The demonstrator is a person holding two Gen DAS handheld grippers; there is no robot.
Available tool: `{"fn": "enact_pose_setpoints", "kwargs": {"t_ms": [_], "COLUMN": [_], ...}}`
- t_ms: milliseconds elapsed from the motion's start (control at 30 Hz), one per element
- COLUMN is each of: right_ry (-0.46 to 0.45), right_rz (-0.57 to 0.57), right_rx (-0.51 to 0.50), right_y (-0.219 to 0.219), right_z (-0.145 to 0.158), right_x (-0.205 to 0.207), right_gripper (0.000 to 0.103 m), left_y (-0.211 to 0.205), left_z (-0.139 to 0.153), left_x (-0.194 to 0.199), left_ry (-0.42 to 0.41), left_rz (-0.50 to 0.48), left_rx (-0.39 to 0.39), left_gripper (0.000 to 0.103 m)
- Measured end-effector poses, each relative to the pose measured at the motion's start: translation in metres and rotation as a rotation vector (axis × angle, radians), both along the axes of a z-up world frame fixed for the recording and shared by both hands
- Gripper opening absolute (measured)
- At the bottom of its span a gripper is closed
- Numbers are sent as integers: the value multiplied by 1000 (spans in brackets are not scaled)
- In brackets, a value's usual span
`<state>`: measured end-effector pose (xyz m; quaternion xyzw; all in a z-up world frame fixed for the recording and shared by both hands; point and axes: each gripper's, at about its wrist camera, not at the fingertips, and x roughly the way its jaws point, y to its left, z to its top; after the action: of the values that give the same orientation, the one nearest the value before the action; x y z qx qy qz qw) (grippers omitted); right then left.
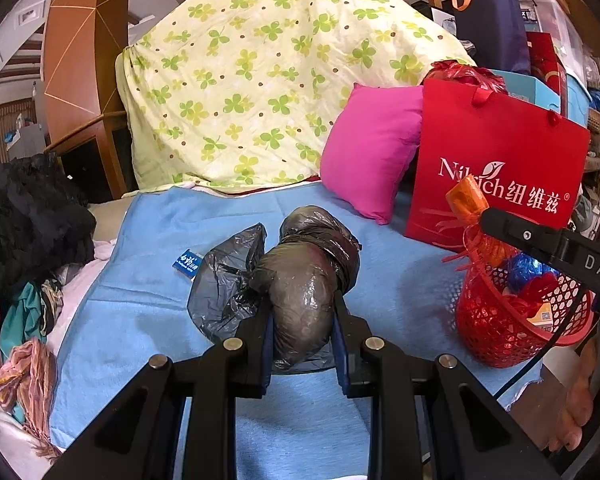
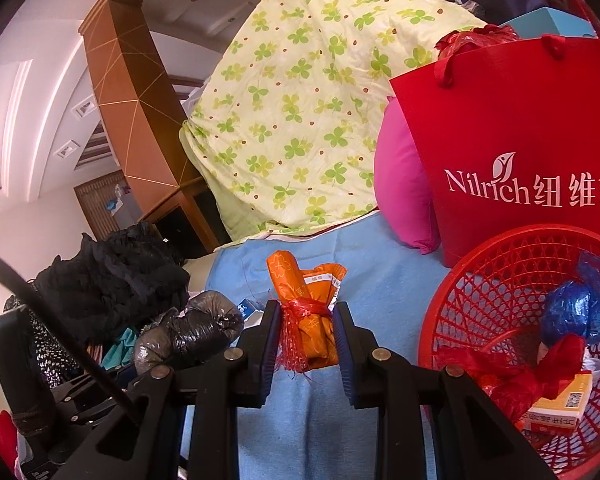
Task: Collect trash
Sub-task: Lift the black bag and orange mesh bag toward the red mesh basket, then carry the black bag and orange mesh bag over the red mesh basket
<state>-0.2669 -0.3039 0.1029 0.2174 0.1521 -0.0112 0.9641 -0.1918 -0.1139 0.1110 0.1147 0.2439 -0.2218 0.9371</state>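
Note:
My left gripper (image 1: 302, 312) is shut on a bundle wrapped in grey-black plastic (image 1: 312, 264), held above the blue sheet (image 1: 172, 308). My right gripper (image 2: 306, 334) is shut on an orange packet tied with red string (image 2: 306, 304). In the left wrist view that orange packet (image 1: 466, 200) hangs just over the red mesh basket (image 1: 496, 328) at the right. The red mesh basket (image 2: 480, 280) holds a blue crumpled bag (image 2: 580, 308), red plastic and a small carton (image 2: 560, 408). The grey-black bundle (image 2: 192, 332) shows at the left in the right wrist view.
A red paper gift bag (image 1: 500, 168) and a pink cushion (image 1: 372, 152) stand behind the basket. A clover-print quilt (image 1: 260, 80) is heaped at the back. Dark clothes (image 1: 24, 216) lie piled at the left. A small blue packet (image 1: 188, 264) lies on the sheet.

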Motion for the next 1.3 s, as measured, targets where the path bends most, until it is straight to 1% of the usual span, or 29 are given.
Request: {"fn": "enact_pose_setpoints", "kwargs": {"t_ms": [467, 1300], "right_ry": [-24, -44], "right_rz": [-21, -66], "right_rx": [23, 48], "right_y": [-3, -24], "right_z": [1, 6], "right_x": [-15, -34], "right_gripper": [29, 29], "left_y": [-8, -26], "left_z": [6, 8], "left_x": [-9, -22], "left_ry": [-27, -36], "left_rz": [-12, -61], "left_rx": [20, 46], "left_gripper": [26, 27]}}
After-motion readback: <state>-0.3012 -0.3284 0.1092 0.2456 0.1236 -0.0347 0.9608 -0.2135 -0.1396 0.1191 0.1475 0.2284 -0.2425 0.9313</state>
